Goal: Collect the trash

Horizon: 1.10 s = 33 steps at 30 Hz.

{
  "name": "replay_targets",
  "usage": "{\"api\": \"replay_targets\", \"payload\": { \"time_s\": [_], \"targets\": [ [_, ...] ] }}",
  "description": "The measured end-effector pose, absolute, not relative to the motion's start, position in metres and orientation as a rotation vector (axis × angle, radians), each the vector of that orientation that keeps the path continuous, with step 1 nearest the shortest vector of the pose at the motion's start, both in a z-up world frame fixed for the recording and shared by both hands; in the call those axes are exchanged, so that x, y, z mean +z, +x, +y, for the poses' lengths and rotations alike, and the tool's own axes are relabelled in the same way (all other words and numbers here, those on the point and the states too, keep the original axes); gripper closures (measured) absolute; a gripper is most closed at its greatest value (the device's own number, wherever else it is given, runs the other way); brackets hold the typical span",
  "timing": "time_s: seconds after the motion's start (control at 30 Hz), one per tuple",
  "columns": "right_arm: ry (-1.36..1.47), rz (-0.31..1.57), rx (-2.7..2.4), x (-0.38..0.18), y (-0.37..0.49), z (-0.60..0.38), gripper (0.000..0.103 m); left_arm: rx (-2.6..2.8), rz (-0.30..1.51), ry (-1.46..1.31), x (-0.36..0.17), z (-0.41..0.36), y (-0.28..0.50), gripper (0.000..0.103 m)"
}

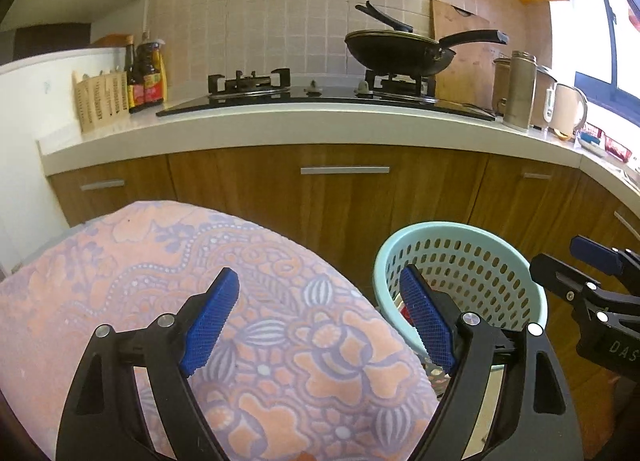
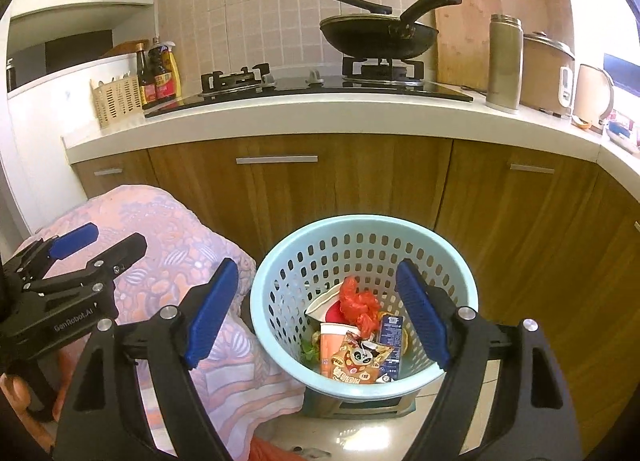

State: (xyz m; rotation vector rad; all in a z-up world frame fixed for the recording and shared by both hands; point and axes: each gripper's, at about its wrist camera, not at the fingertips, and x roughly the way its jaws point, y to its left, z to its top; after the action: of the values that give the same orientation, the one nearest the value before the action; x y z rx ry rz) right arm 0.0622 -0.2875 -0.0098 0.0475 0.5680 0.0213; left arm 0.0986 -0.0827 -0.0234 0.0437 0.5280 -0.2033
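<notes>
I see a kitchen counter (image 2: 320,117) with a pale rounded edge running across the view, and wood-grain cabinet doors (image 2: 300,189) with flat metal handles below it. On the counter sits a black glass gas hob (image 2: 304,89), and a dark frying pan (image 2: 376,35) stands on its right burner. A wooden chopping board (image 2: 464,33) leans against the tiled wall just beside the pan. To the right stand a steel flask (image 2: 505,61), a rice cooker (image 2: 548,73) and a cream kettle (image 2: 594,97). At the left are sauce bottles (image 2: 158,75) next to a cream slotted holder (image 2: 116,101).

Below, on my left, a mound covered in pink and lilac floral cloth (image 1: 224,325) fills the low foreground. It touches or nearly touches the basket's left side. A round, pale blue plastic basket (image 2: 280,261) with perforated walls stands in front of the cabinets, with open room above its rim.

My left gripper (image 1: 320,325) hovers over the cloth, jaws wide apart and holding nothing. My right gripper (image 2: 318,311) hangs over the basket, jaws wide and empty, blue ridged pads (image 2: 420,313) facing inward.

The trash lies inside the basket: a crumpled red plastic bag (image 2: 358,303), an orange paper cup (image 2: 334,345), a panda snack packet (image 2: 360,359) and a small blue carton (image 2: 390,341).
</notes>
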Motion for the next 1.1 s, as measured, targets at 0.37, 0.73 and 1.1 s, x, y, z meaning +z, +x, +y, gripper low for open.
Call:
{"api": "replay_targets", "payload": {
  "time_s": [0.37, 0.73, 1.1],
  "targets": [
    [0.054, 0.560, 0.016, -0.008, 0.058, -0.291, 0.026, -0.214, 0.484, 0.026, -0.014, -0.081, 0.089, 0.022],
    [0.045, 0.549, 0.018, -0.007, 0.058, -0.289, 0.026, -0.212, 0.467, 0.019, -0.010, -0.077, 0.088, 0.022],
    [0.046, 0.547, 0.021, -0.006, 0.057, -0.288, 0.025, -0.209, 0.466, -0.010, -0.007, -0.066, 0.090, 0.022]
  ]
}}
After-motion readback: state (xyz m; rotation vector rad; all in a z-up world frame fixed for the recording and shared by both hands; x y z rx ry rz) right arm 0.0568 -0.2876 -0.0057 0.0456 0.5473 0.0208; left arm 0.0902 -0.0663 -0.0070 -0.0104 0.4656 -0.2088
